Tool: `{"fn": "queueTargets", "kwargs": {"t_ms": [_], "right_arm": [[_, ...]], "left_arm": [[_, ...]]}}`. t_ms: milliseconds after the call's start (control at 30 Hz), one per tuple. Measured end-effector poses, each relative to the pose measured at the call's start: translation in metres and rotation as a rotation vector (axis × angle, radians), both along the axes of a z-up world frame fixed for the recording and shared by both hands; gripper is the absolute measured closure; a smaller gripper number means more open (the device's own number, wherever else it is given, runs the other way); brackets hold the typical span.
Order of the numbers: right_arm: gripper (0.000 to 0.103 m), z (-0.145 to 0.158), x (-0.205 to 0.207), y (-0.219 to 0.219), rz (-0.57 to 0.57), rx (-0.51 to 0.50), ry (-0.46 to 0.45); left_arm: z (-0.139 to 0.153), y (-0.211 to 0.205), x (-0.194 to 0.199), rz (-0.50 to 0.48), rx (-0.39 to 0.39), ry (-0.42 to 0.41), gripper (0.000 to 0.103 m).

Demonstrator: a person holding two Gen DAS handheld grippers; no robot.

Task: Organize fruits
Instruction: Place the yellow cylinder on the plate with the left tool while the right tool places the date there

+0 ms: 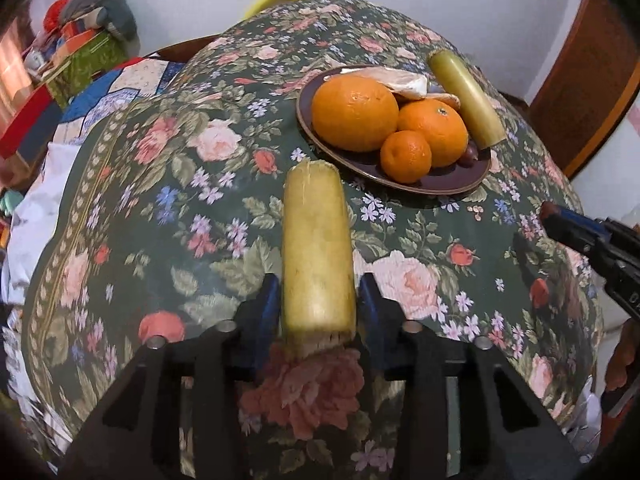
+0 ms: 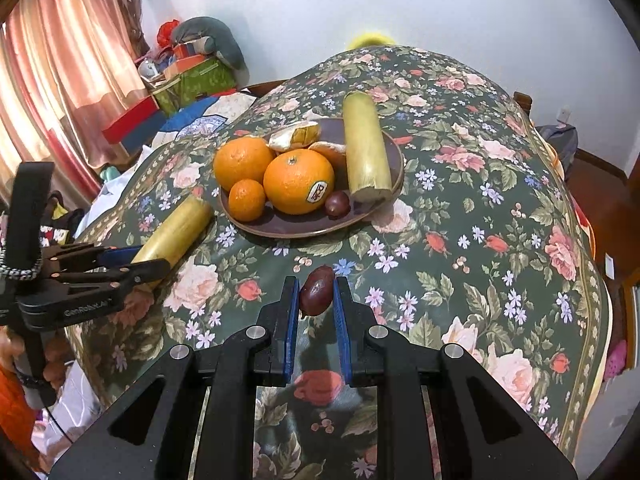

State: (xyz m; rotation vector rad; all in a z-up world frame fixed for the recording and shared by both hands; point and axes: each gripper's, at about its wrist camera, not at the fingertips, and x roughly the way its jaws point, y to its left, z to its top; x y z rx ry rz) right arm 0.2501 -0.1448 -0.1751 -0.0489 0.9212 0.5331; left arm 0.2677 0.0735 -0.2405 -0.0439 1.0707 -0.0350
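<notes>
White walls back a cluttered room, with pink curtains (image 2: pixel 60 60) at the far left and a heap of boxes and cloth (image 2: pixel 192 68) beside them. Most of both views is filled by a table under a dark green floral tablecloth (image 2: pixel 480 208); its near edge is cut off by the gripper bodies.

On the cloth sits a dark brown plate (image 2: pixel 304 226), its middle hidden under fruit. A sugarcane piece (image 2: pixel 366 148) lies along the plate's right side, its cut end over the near rim. Left of it are a stickered orange (image 2: pixel 298 182), a second orange (image 2: pixel 242 162) further left, and a small mandarin (image 2: pixel 247 200) at the near left. Pieces of peel (image 2: pixel 296 136) lie behind them, partly hidden. A small dark fruit (image 2: pixel 337 204) rests between the stickered orange and the cane's end; its kind is hard to make out.

Near and left of the plate, the left gripper (image 1: pixel 318 300) is clamped on another sugarcane piece (image 1: pixel 318 248), which points toward the plate; whether it touches the cloth is unclear. The right gripper (image 2: pixel 317 292) pinches a dark reddish-brown fruit (image 2: pixel 316 290) between its blue pads, near of the plate.
</notes>
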Motion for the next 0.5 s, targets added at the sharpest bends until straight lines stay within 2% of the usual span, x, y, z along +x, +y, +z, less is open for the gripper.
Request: {"fn": "queueTargets", "kwargs": {"t_ms": [267, 400, 467, 500], "right_arm": [[0.087, 0.003, 0.010, 0.000, 0.001, -0.003, -0.014], [0.087, 0.004, 0.016, -0.001, 0.000, -0.003, -0.018], [0.087, 0.004, 0.017, 0.000, -0.001, -0.003, -0.019], [0.087, 0.004, 0.018, 0.000, -0.001, -0.004, -0.021]], "left_arm": [[-0.011, -0.009, 0.034, -0.016, 0.073, 0.001, 0.057], [-0.013, -0.006, 0.042, -0.004, 0.063, -0.012, 0.058], [-0.012, -0.004, 0.043, 0.006, 0.063, -0.022, 0.064], [-0.011, -0.002, 0.042, 0.010, 0.049, -0.022, 0.064]]}}
